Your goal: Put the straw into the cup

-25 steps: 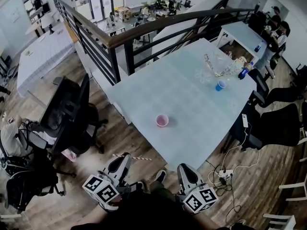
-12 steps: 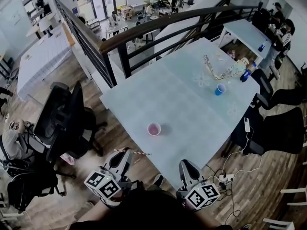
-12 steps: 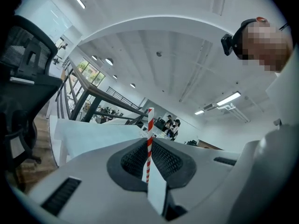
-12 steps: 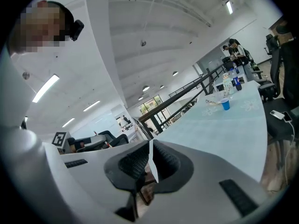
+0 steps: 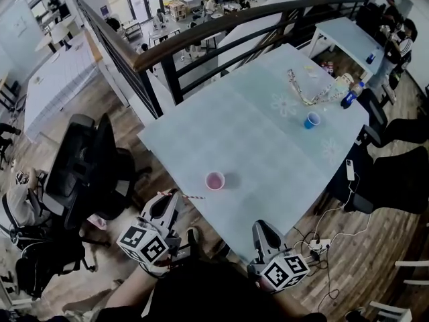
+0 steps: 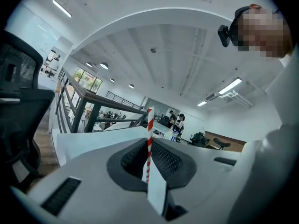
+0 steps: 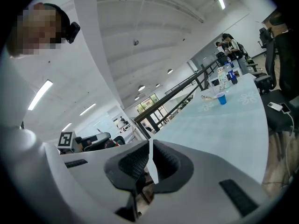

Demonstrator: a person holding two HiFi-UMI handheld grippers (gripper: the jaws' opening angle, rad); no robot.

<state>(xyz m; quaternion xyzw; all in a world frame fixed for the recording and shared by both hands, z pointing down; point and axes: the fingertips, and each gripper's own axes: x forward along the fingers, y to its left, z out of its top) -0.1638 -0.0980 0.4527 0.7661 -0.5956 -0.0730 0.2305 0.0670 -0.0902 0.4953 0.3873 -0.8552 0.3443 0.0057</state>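
Note:
A pink cup (image 5: 214, 180) stands upright near the front edge of the pale blue table (image 5: 268, 153). My left gripper (image 5: 169, 198) is at that edge, just left of the cup, shut on a red-and-white striped straw (image 5: 191, 196). The straw lies crosswise and its free end points toward the cup. In the left gripper view the straw (image 6: 149, 129) rises between the closed pads (image 6: 166, 160). My right gripper (image 5: 260, 225) hangs below the table's front corner, shut with nothing in it; in the right gripper view its jaws (image 7: 150, 160) meet.
A blue cup (image 5: 312, 120), a bottle (image 5: 348, 99) and a chain-like object (image 5: 305, 92) sit at the table's far right. Black office chairs (image 5: 87, 166) stand to the left, a railing (image 5: 201, 35) runs behind, and a power strip (image 5: 318, 245) lies on the floor.
Both grippers have come closer to the table's front edge. The straw, before over the floor, now reaches the edge beside the pink cup. The left gripper has rolled slightly.

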